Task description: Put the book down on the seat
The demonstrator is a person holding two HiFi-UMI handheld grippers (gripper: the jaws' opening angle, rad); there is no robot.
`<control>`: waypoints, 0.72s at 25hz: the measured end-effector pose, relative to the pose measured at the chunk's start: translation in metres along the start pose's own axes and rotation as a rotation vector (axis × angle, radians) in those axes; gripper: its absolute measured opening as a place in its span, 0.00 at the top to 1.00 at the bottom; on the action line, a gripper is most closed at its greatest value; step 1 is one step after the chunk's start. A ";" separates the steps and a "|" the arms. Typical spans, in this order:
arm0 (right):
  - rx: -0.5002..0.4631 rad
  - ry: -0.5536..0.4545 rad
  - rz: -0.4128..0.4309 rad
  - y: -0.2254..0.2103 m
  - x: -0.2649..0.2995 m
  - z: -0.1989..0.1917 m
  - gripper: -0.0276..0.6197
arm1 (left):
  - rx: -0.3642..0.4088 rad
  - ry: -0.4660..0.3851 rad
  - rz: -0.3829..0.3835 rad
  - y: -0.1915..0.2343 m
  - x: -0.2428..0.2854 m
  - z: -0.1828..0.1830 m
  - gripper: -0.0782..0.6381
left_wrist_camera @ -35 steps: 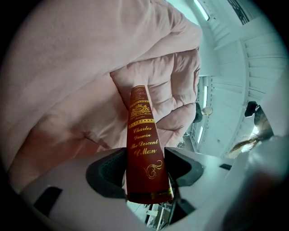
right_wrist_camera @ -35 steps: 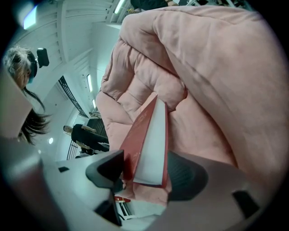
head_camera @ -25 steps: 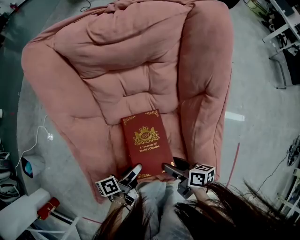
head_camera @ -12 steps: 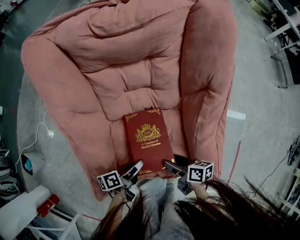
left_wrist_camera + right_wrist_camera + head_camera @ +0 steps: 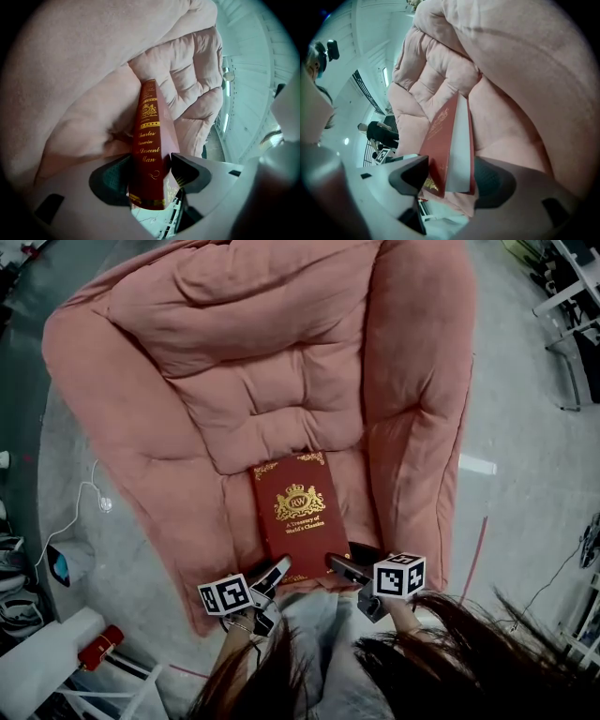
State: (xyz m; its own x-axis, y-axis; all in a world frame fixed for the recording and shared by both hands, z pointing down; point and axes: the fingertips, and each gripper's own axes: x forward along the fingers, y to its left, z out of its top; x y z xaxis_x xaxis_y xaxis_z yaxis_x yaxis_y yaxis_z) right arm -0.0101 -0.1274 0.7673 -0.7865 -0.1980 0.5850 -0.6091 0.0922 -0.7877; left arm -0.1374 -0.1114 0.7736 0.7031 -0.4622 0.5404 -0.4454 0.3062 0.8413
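The left gripper (image 5: 275, 572) and right gripper (image 5: 337, 568) clamped the book (image 5: 300, 512) at its near edge; it wanted lowering level onto the seat (image 5: 230, 507).

1. My left hand-held gripper (image 5: 278, 568) has a pale grey body, dark jaw pads and a white cube (image 5: 225, 595) printed with black square markers.
2. My right hand-held gripper (image 5: 336, 567) matches, with its own cube (image 5: 399, 576).
3. Long dark hair (image 5: 441, 657) falls over grey clothing (image 5: 314, 634).
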 end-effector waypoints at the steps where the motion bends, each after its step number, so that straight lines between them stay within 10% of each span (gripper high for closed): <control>1: -0.006 0.007 -0.005 -0.001 0.001 -0.001 0.50 | 0.005 0.002 0.014 0.002 0.000 -0.001 0.52; 18: -0.045 0.058 -0.086 -0.015 0.004 -0.008 0.48 | 0.022 0.073 0.085 0.005 0.011 -0.018 0.52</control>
State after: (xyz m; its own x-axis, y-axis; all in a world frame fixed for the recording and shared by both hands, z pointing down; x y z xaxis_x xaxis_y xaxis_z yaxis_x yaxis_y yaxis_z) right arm -0.0047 -0.1218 0.7832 -0.7349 -0.1507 0.6612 -0.6775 0.1209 -0.7255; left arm -0.1217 -0.1004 0.7835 0.7004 -0.3729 0.6086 -0.5167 0.3232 0.7928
